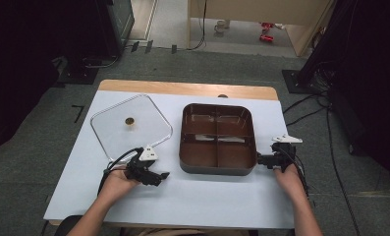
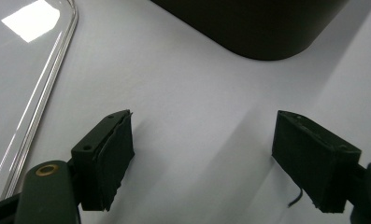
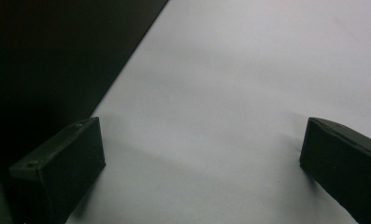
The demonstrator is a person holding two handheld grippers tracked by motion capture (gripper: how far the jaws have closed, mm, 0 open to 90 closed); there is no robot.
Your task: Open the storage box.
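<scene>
Both grippers sit low on the white table (image 1: 192, 196), one on each side of the brown tray (image 1: 217, 140) – a four-compartment box in the middle. The left gripper (image 1: 164, 175) points at the tray's near left corner, jaws spread wide with nothing between them, close but not touching. The right gripper (image 1: 259, 160) is just beside the tray's right wall, jaws wide apart too – empty. The clear lid (image 1: 131, 125) lies flat to the tray's left
</scene>
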